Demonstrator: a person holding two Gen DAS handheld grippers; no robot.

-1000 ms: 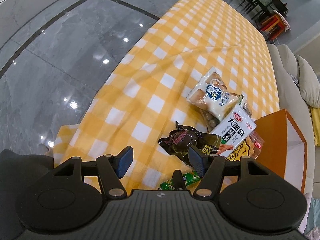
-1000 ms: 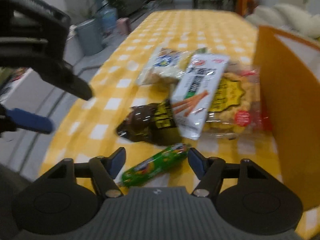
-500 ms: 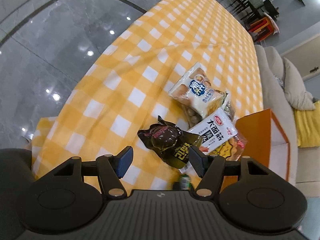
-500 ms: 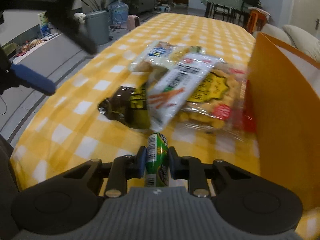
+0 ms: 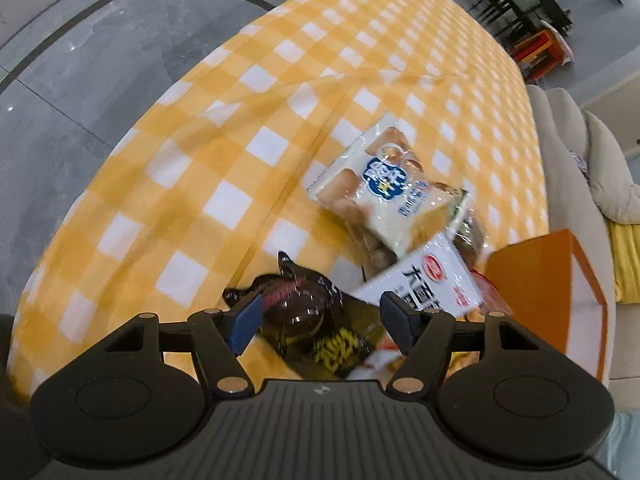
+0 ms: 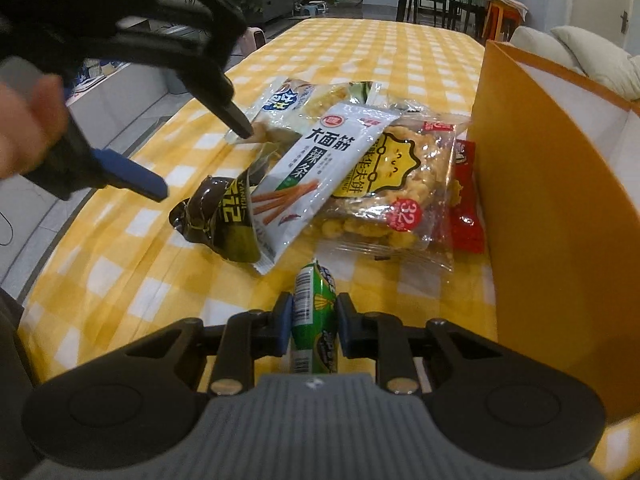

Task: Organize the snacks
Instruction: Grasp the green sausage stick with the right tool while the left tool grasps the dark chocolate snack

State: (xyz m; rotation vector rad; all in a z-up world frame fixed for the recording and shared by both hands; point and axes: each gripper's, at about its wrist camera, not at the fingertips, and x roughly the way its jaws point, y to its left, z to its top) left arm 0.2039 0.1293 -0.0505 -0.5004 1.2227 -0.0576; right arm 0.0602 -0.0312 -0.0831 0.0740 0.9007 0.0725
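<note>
My right gripper (image 6: pixel 312 320) is shut on a green sausage stick (image 6: pixel 314 300), which points forward along the fingers. Past it lies a heap of snacks: a dark brown packet (image 6: pixel 216 216), a white packet with orange sticks printed on it (image 6: pixel 312 168), a clear bag of yellow crisps (image 6: pixel 400 184) and a red packet (image 6: pixel 466 208). The left gripper (image 5: pixel 320 316) hangs just over the dark brown packet (image 5: pixel 296 308). Its jaws are opening, with the packet below and between the fingers, untouched. A bread bag (image 5: pixel 380 188) lies farther back.
An orange box (image 6: pixel 552 208) with a white inside stands open at the right of the heap. The yellow checked tablecloth (image 5: pixel 240 160) runs far back and drops to grey floor on the left. A pale sofa (image 5: pixel 568 140) sits right; a dining table stands beyond.
The right gripper closed on the green stick, which now points lengthwise between its fingers. The left gripper came down and nearer to the dark brown packet.
</note>
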